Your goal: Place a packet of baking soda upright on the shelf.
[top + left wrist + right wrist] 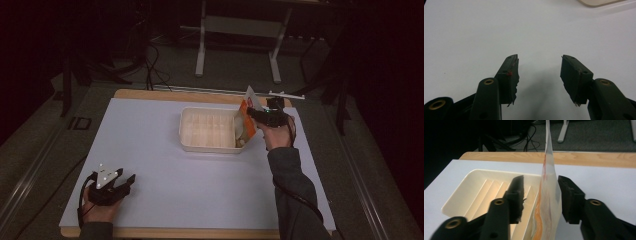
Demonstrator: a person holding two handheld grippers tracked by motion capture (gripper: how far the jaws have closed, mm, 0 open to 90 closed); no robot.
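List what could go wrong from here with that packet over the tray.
1. In the right gripper view the right gripper has its jaws apart around the orange and white packet; with no firm pinch it could slip or tip.
2. The packet stands at the right edge of the cream tray, so it might fall outside onto the white table.

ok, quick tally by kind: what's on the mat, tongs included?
Cream trays: 1
Orange-and-white packets: 1, standing at the tray's right end, between the right tongs' jaws
Tongs: 2, right plus left tongs, open and empty, near the mat's front left
Total: 4
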